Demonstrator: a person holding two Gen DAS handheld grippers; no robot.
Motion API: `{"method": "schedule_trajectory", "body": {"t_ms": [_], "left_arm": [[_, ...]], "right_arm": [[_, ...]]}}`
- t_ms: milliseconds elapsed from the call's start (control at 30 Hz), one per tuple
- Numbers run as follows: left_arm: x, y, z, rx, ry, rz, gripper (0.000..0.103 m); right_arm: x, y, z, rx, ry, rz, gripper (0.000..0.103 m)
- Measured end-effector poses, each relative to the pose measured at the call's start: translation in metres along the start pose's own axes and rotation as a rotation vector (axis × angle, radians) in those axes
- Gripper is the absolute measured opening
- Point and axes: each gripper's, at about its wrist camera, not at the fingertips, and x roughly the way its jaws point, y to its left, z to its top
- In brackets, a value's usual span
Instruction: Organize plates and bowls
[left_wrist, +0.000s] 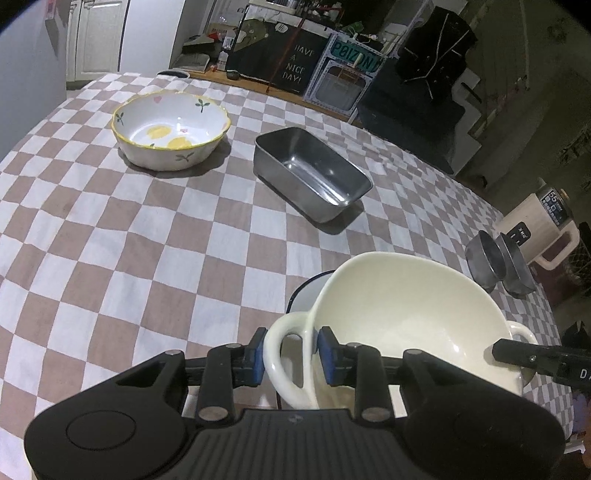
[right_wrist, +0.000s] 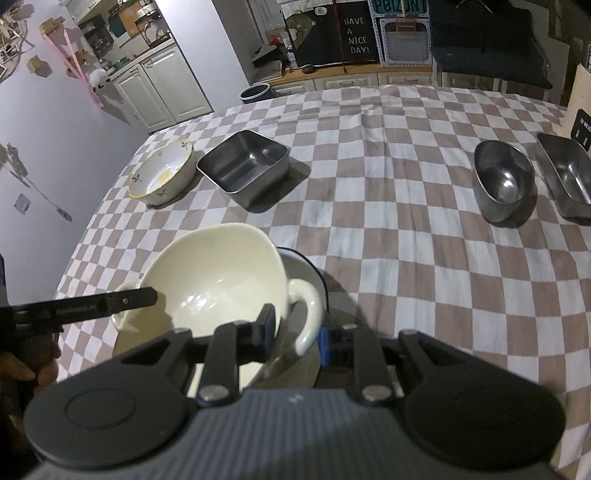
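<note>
The cream bowl (left_wrist: 406, 317) is glossy and deep, with a loop handle on each side, and it sits tilted over a white dish (left_wrist: 308, 291) with a dark rim at the near edge of the checked cloth (left_wrist: 147, 240). The left gripper (left_wrist: 291, 354) has its blue pads on either side of one handle's wall, clamped on it. The right gripper (right_wrist: 295, 334) grips the opposite handle the same way, one pad inside the bowl's rim and one outside the loop. Farther back stand a floral bowl (left_wrist: 170, 129) with a yellow wavy rim and lemon prints, and beside it a steel pan (left_wrist: 310, 171). To the right are a steel oval bowl (right_wrist: 504, 181) and a steel tray (right_wrist: 567, 177), close together.
</note>
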Motion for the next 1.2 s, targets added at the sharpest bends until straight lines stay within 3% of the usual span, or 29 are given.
{"method": "schedule_trajectory", "body": {"t_ms": [1200], "left_arm": [[0.026,0.007,0.001,0.046,0.051,0.021,0.036]], "right_arm": [[0.017,0.004,0.003,-0.062,0.05,-0.021,0.028]]}}
